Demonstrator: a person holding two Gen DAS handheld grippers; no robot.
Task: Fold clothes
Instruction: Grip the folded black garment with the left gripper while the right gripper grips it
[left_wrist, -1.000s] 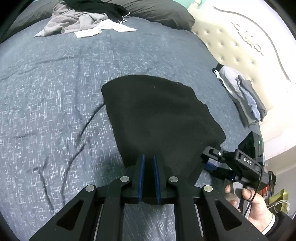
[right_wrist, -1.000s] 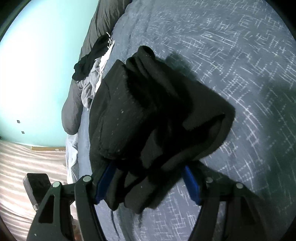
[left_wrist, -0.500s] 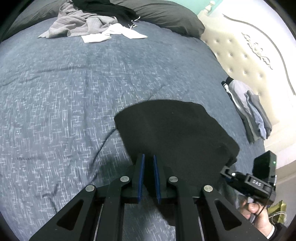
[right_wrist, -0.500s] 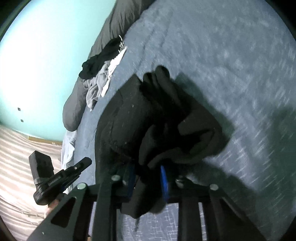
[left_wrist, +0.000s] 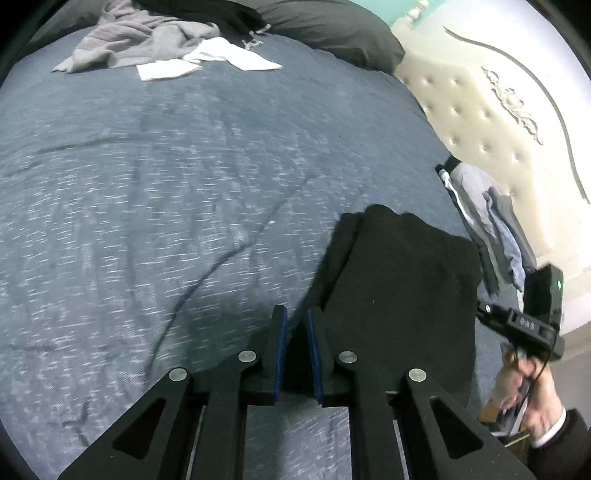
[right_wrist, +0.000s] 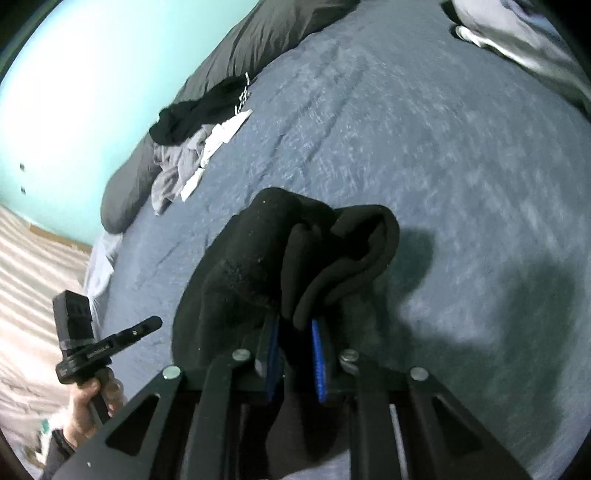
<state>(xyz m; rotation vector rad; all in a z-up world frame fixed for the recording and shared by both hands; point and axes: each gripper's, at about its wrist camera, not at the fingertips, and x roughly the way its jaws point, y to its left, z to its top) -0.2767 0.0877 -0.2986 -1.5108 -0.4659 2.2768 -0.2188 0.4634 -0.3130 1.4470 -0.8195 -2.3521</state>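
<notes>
Now both claws (left_wrist: 296, 326) (right_wrist: 293, 334) pinch the black garment (right_wrist: 258, 254).

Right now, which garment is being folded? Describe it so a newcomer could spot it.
On the blue-grey bedspread, look near the cream tufted headboard. The black fleece garment lies beside a folded grey stack; alone among the clothes, it is pinched by both the left hand-held gripper and right hand-held gripper.

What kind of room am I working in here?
A bedroom, most likely: a bed with a blue-grey bedspread, a dark pillow and a cream tufted headboard, with loose clothes on it.
</notes>
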